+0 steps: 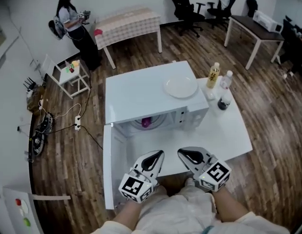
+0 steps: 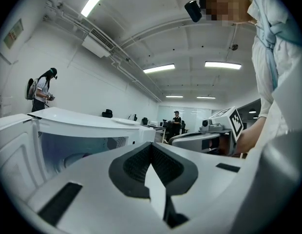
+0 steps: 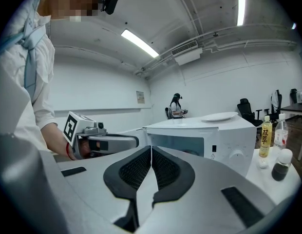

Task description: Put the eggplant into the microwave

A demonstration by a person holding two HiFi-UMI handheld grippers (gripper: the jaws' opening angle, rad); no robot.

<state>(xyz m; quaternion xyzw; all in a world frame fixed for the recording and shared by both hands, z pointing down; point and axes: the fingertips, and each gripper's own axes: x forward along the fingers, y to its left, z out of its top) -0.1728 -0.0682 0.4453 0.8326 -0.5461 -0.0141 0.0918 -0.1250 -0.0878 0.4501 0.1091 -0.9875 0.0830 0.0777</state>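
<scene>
An office-like lab room is shown. Wood-pattern flooring [image 1: 268,96] is laid throughout, and black office chairs [image 1: 185,6] are grouped along the far wall, next to a long desk [image 1: 253,26] at the far right. Strip lights [image 2: 159,68] and an air-conditioning unit [image 2: 97,40] are mounted high under a bare white ceiling. A microwave [image 1: 151,89] is set on a white table [image 1: 234,135] mid-room, a power strip [image 1: 77,124] with trailing cables is left on the floor at the left, and a person [image 1: 73,23] wearing head-mounted gear is seen far left.
</scene>
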